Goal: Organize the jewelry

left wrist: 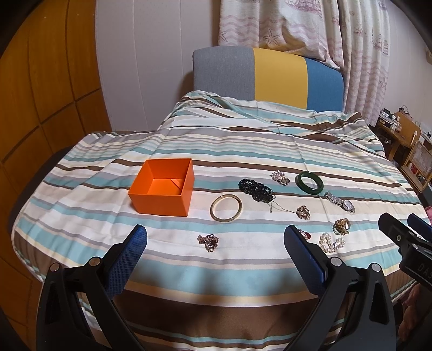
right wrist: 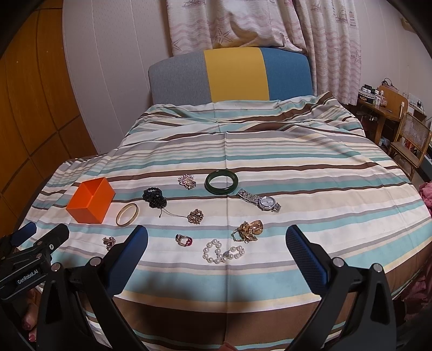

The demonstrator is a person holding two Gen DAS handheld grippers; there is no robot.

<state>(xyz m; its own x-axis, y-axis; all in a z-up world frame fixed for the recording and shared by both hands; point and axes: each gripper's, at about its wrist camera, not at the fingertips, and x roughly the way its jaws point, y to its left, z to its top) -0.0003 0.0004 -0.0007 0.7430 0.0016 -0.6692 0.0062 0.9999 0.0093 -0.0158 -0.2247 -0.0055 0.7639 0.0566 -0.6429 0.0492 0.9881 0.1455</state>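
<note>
An empty orange box (left wrist: pixel 162 187) (right wrist: pixel 90 201) stands on the striped bedspread (left wrist: pixel 243 140) at the left. Jewelry lies spread to its right: a gold bangle (left wrist: pixel 226 208) (right wrist: pixel 127 214), a black bead bracelet (left wrist: pixel 256 189) (right wrist: pixel 154 198), a green bangle (left wrist: pixel 309 182) (right wrist: pixel 221 181), a silver watch (left wrist: pixel 339 202) (right wrist: pixel 259 200), a pearl bracelet (left wrist: pixel 331 242) (right wrist: pixel 222 251), a red-stone ring (right wrist: pixel 184 239) and several brooches. My left gripper (left wrist: pixel 215 237) hovers open at the near edge, over a small brooch (left wrist: pixel 208 242). My right gripper (right wrist: pixel 216 237) hovers open above the pearls.
A grey, yellow and blue headboard (left wrist: pixel 267 78) backs the bed. Wooden wardrobe doors (left wrist: pixel 40 94) stand on the left; a wooden desk and chair (right wrist: pixel 399 127) on the right. Curtains (right wrist: pixel 270 24) hang behind. Each gripper shows at the edge of the other's view.
</note>
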